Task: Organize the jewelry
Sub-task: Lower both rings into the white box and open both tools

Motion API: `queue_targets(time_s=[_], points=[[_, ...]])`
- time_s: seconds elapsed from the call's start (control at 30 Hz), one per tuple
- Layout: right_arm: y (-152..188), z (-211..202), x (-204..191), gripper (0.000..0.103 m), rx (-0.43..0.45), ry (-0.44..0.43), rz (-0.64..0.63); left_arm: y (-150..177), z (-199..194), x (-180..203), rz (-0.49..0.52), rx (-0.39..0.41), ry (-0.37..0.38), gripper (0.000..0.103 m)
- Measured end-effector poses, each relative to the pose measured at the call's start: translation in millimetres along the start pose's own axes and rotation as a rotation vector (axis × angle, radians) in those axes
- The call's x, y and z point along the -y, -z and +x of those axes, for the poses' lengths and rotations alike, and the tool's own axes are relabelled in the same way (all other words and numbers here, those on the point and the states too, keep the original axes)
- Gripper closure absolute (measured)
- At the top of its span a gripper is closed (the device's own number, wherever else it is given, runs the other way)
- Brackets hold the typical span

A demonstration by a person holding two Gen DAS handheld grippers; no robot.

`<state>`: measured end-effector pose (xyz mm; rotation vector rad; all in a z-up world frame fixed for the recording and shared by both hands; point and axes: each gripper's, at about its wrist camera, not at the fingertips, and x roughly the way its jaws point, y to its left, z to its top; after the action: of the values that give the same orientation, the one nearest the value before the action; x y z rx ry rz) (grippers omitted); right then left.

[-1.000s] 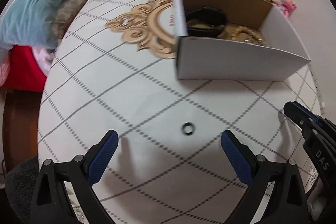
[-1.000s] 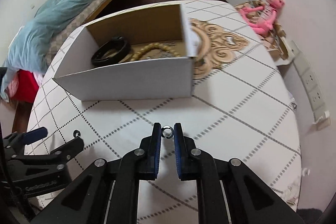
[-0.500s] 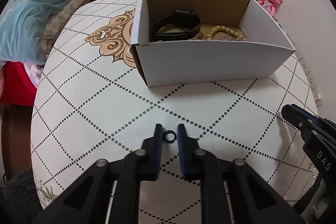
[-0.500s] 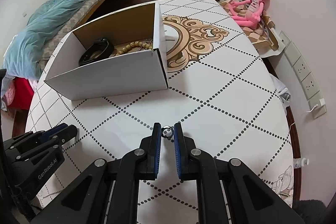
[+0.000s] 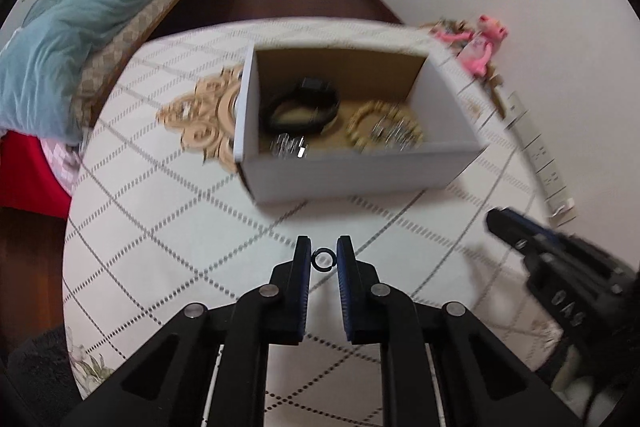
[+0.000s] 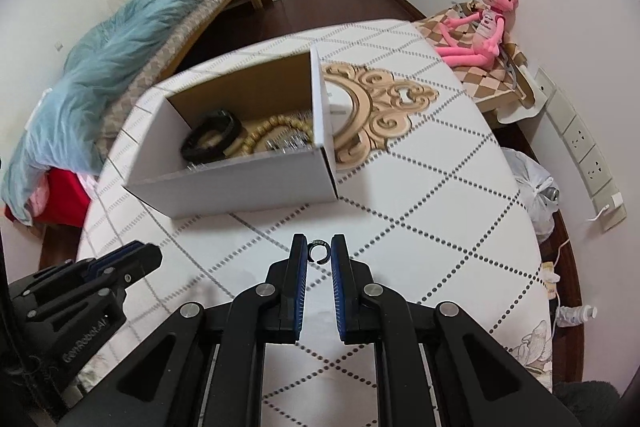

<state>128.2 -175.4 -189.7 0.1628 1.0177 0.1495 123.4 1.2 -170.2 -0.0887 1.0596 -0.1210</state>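
White counter [image 5: 160,219] with a dotted diamond pattern carries an open white cardboard box [image 5: 360,175]. Left gripper [image 5: 323,259] fingers pinch a small black ring [image 5: 322,260]; right gripper [image 6: 319,253] fingers pinch a small silver open ring [image 6: 319,251]. Both rings appear light, rigid and slippery: grip across the band.

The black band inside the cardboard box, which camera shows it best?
The right wrist view. There the black band is sharp and lies flat beside the beaded bracelet in the cardboard box. The left wrist view looks deeper into the box, but motion blur smears the band.
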Motion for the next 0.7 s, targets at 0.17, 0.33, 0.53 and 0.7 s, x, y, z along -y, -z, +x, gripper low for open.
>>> queue_targets(time_s=[0.17,0.33,0.53,0.7], points=[[-32,-16,-7,0.09,0.026,-0.058,0.002,-40,-16,-3,-0.023,0.021,0.075,0.093],[-84,-6,-19,0.09,0.014,-0.108,-0.033,-85,-1,-14,-0.029,-0.006,0.108,0.093],[-134,42,-29,0.09,-0.114,-0.127,-0.066,-121,33,-28,-0.028,-0.087,0.096,0.093],[-156,75,-32,0.09,-0.219,-0.119,-0.091,-139,43,-32,-0.035,-0.111,0.034,0.091]])
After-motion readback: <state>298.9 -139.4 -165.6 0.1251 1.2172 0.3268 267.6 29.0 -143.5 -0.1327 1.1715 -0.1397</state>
